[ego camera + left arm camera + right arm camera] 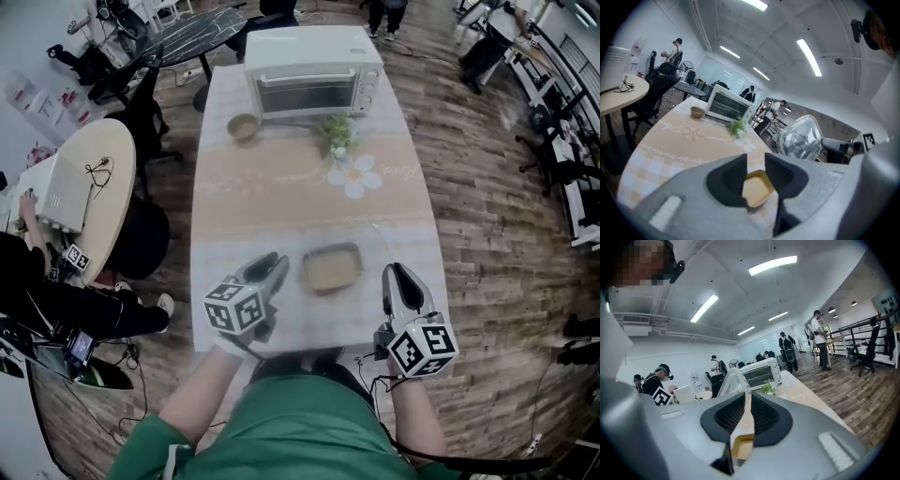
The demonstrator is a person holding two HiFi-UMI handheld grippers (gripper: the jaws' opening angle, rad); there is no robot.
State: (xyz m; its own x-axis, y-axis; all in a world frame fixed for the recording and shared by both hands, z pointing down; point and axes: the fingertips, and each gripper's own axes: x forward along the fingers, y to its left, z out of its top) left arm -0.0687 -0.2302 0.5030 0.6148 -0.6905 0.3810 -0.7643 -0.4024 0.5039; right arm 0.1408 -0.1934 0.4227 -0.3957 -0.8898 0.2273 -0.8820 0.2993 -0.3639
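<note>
Where the tray sits: the tray (332, 268) lies flat on the near, checked end of the table (281, 206), between our two grippers.
Left gripper: our left gripper (272, 267) hangs just beside the tray's left edge. Its jaws are apart with nothing in them, and the tray shows through the gap beyond the pads.
Right gripper: our right gripper (398, 277) has its jaws closed on the edge of a clear lid (799, 138), which stands up above the pads, off the tray's right side.
Lid handling: we judge it thin, light and springy, also slick and quick to buckle. The stiffer rim is the place to pinch, with gentle pressure.
Tray handling: we judge it light and shallow, and stiff enough at its rim. One side wall is where we would take hold, and a nudge could slide it on the cloth.
Head view only: it gives the layout, with the toaster oven (312, 70), bowl (244, 126) and plant (337, 131) at the far end, well apart from us. The lid is almost invisible here.
Left gripper view only: it shows the lid's whole domed shape.
Right gripper view only: it shows how thin the pinched edge is, and a strip of tray below the jaws.
</note>
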